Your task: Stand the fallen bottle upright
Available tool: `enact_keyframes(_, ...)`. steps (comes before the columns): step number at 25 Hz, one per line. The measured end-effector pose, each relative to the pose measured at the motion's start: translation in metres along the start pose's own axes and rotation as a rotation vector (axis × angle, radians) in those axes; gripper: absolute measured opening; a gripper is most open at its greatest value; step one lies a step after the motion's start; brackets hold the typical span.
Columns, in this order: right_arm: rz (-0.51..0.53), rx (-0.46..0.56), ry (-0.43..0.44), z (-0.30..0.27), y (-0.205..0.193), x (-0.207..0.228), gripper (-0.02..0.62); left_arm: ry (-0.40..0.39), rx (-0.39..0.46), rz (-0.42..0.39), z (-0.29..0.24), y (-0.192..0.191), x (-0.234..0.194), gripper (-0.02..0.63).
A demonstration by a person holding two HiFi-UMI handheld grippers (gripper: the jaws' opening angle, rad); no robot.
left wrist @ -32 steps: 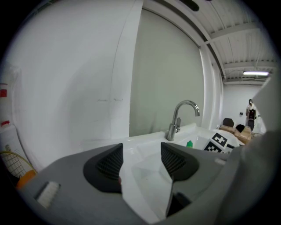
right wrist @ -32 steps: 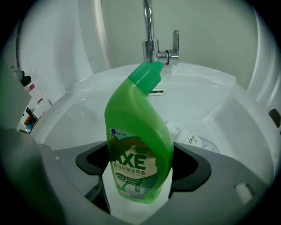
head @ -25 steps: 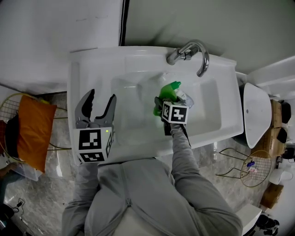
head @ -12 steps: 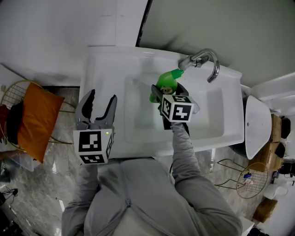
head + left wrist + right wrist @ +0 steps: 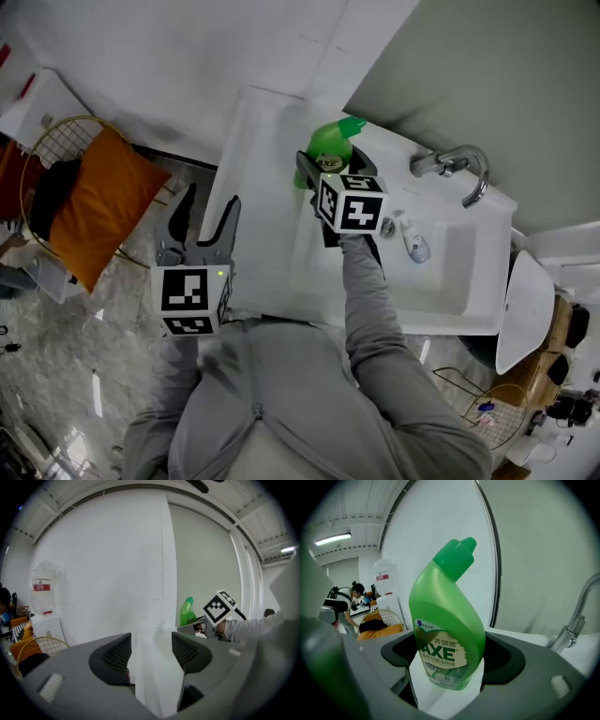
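The right gripper (image 5: 330, 176) stays clamped on the green bottle (image 5: 328, 142) — now upright at upper middle, above the sink's (image 5: 253, 187) left rim, away from the faucet (image 5: 450, 167). The left gripper (image 5: 200, 214), lower left — jaws apart, empty.

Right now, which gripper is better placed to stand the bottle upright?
Right. The right gripper grips the green bottle, nearly upright, over the sink; the left gripper is open and empty.

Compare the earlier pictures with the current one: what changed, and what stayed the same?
The right gripper carried the green bottle up out of the basin to the far left corner of the sink, now upright. Its grip on the bottle held; the left gripper stayed open and empty.
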State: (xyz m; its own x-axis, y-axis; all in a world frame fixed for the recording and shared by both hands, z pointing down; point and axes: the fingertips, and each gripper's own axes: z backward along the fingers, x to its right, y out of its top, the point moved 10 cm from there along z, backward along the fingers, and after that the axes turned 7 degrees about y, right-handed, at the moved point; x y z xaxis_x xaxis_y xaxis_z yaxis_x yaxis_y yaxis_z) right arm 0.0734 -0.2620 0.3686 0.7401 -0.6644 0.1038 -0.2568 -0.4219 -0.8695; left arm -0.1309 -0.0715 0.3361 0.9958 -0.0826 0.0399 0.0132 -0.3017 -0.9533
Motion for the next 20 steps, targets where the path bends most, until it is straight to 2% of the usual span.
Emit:
enact_keyframes(5, 0.054, -0.003, 0.077, -0.035, 0.007, -0.041, 0.423, 0.099, 0.0, 0.024, 0.019, -0.005, -0.032, 0.302)
enact_keyframes(12, 0.075, -0.017, 0.093, -0.065, 0.006, -0.066, 0.425, 0.205, -0.017, 0.059, 0.043, -0.017, -0.067, 0.302)
enact_keyframes(16, 0.099, -0.018, 0.091, -0.069, 0.001, -0.074, 0.425, 0.228, -0.023, 0.078, 0.05, -0.023, -0.075, 0.302)
enact_keyframes(20, 0.126, 0.031, 0.099, -0.064, -0.006, -0.079, 0.425, 0.224, -0.02, 0.085, 0.048, -0.026, -0.076, 0.302)
